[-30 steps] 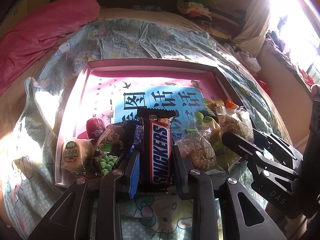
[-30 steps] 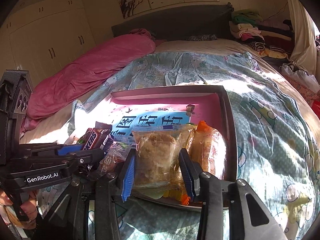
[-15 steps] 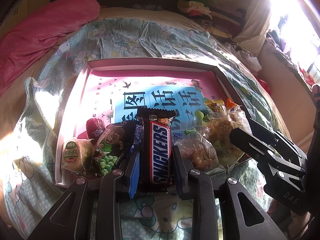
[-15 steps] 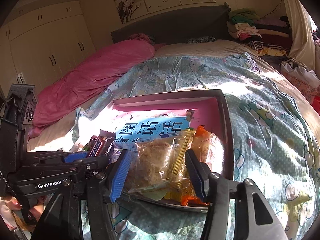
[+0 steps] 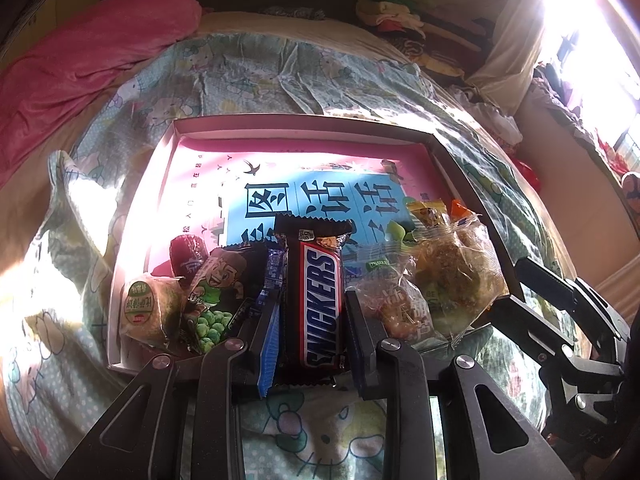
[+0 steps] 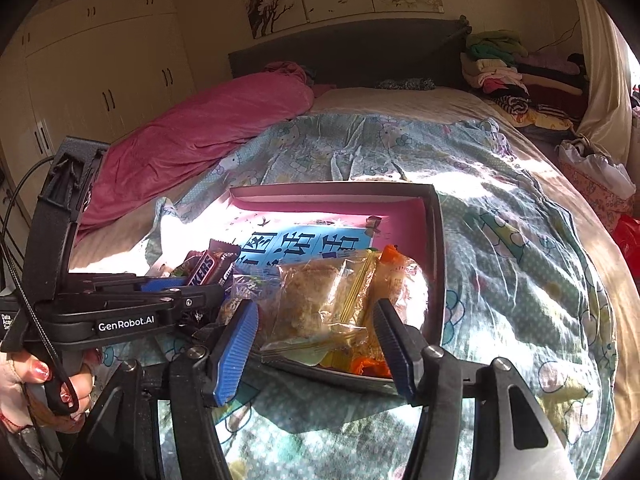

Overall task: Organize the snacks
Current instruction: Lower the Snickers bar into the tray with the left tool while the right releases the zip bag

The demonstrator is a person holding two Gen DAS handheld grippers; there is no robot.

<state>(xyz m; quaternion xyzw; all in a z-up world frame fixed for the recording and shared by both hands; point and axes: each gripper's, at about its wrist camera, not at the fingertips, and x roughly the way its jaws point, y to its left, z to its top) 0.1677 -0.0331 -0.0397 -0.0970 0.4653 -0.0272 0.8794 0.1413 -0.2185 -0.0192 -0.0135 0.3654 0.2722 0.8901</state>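
A pink-lined shallow tray [image 5: 304, 122] lies on the bed with several snacks along its near edge. My left gripper [image 5: 312, 320] is shut on a Snickers bar [image 5: 320, 300], which stands lengthwise between its pads over the tray's near rim. In the right wrist view the same bar [image 6: 208, 266] pokes out of the left gripper [image 6: 192, 292]. My right gripper [image 6: 316, 320] has its jaws opening. A clear packet of crumbly cake [image 6: 316, 296] rests in the tray [image 6: 438, 260] between and beyond them, and the pads stand off its sides.
Also in the tray are a green pea packet [image 5: 212, 300], a round green-labelled cake [image 5: 148, 312], a red packet [image 5: 188, 252] and an orange packet [image 6: 400, 280]. A pink blanket [image 6: 192, 136] lies far left and folded clothes [image 6: 500, 68] far right. A hand [image 6: 40, 380] holds the left gripper.
The right gripper's jaws have spread away from the clear cake packet, which stays in the tray, and the gripper has drawn back a little. The left gripper and Snickers bar have not moved.
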